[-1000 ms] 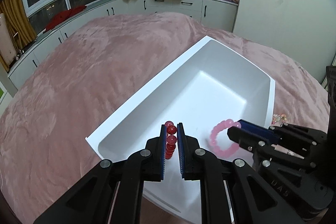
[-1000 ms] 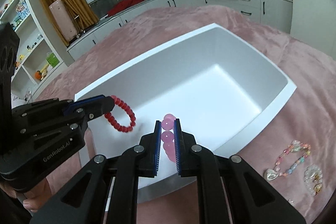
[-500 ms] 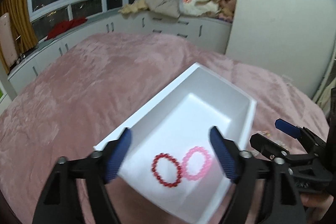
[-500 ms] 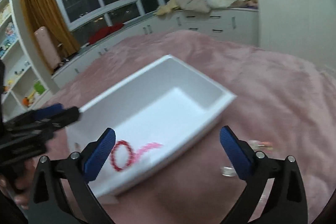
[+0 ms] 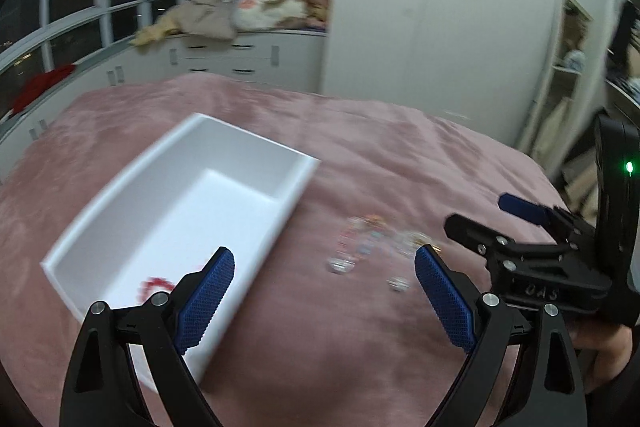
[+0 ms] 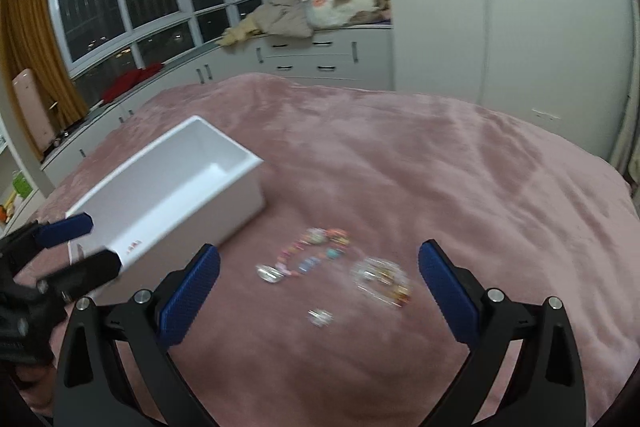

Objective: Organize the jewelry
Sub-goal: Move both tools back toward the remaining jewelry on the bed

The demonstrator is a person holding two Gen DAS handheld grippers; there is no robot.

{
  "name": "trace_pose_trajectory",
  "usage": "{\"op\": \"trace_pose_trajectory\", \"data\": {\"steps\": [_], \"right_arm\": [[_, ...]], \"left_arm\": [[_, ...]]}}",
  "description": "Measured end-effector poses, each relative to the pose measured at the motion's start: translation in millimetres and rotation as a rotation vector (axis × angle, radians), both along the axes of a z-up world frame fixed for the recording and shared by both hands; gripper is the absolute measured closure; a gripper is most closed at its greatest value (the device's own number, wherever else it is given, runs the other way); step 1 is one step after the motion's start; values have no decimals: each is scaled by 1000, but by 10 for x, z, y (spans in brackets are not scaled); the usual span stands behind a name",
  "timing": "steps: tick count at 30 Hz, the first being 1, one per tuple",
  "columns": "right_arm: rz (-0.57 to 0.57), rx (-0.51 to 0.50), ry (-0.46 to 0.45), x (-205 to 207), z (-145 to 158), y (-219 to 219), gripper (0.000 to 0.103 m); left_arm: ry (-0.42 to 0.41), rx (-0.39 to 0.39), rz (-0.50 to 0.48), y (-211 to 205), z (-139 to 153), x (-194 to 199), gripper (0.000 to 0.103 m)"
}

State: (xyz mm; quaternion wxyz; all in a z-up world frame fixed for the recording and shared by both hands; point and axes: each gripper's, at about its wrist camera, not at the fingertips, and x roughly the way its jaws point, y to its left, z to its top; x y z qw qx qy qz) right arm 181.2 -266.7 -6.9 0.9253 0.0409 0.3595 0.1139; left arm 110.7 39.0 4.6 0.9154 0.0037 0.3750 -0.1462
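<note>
Both the left gripper (image 5: 324, 281) and right gripper (image 6: 319, 275) are gaping wide, holding nothing, hovering above loose jewelry (image 6: 336, 267) beside the white box (image 6: 168, 195)

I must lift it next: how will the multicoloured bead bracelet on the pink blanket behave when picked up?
The multicoloured bead bracelet probably hangs floppy, being a loop of separate small beads. It looks light. The soft pink blanket may yield under the fingers.

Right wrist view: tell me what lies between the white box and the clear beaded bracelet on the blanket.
In the right wrist view, a pastel charm bracelet lies on the pink blanket between the white box and the clear beaded bracelet.
</note>
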Motion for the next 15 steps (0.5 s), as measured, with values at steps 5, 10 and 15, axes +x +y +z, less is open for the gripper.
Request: {"op": "trace_pose_trajectory", "data": {"steps": [5,10,15], "right_arm": [[-69,11,-3,-168,-98,-450,5],[-128,44,13,-273,-287,-898,5],[-150,89,51,-307,-508,-1143,5]], "left_arm": [[33,-3,-88,-433,-266,-95,10],[63,20,-151,-788,-554,-124,10],[83,8,-181,-972,-781,-81,10]]}}
